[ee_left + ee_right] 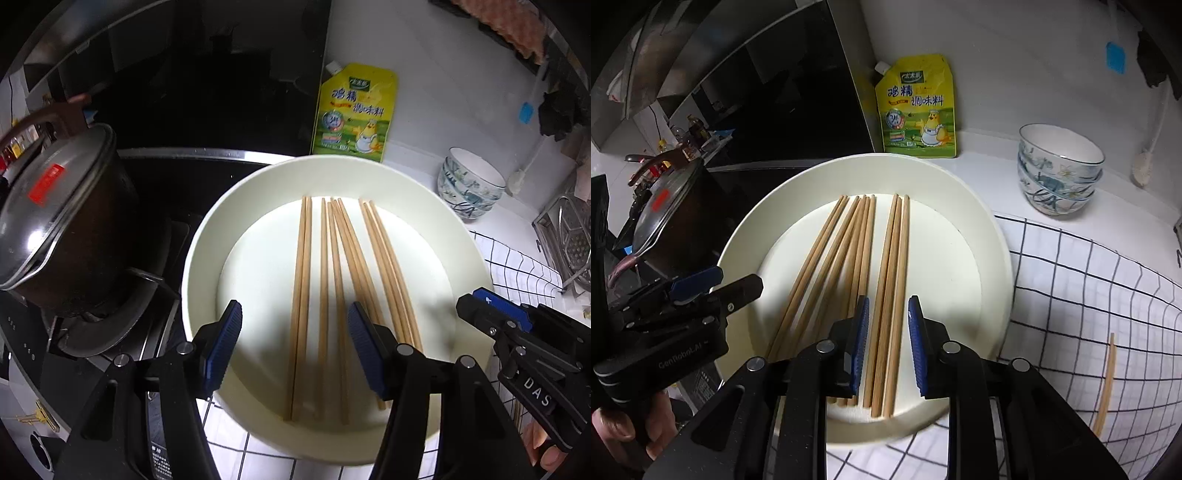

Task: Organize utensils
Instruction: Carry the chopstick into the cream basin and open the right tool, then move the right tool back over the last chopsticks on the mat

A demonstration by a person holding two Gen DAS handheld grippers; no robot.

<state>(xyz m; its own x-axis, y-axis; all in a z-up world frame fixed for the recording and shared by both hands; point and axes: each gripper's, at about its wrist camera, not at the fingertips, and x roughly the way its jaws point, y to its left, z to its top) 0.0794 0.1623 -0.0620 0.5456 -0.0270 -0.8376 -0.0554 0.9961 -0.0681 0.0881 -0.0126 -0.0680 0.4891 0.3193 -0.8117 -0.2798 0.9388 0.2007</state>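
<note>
Far left: dark pot with glass lid on the stove, just beside the white plate, its wall close to the plate's left rim, tight on that side. Black glossy panel behind the stove.

Left gripper above the plate's near part, jaws well apart, blue pads clear of everything, nothing held; several chopsticks lie in the gap below. In the right wrist view it sits at the plate's left rim, a hand gripping its handle.

Centre: plate holds a loose row of wooden chopsticks, roughly parallel, tips toward the back wall. They fall into three loose bunches, fanning a bit at the near end.

Right gripper over the plate's near right part, jaws parted only narrowly, two or three chopsticks seen between the pads but not pinched, holds nothing.

Behind the plate: yellow seasoning pouch upright against the wall, apart from the rim. Right of it stacked patterned bowls on the white counter, near the plate but not touching.

Right: checked cloth under the plate's right edge, mostly bare, open room here. One stray chopstick lies on the cloth, well apart from the plate. Metal rack at far right edge
</note>
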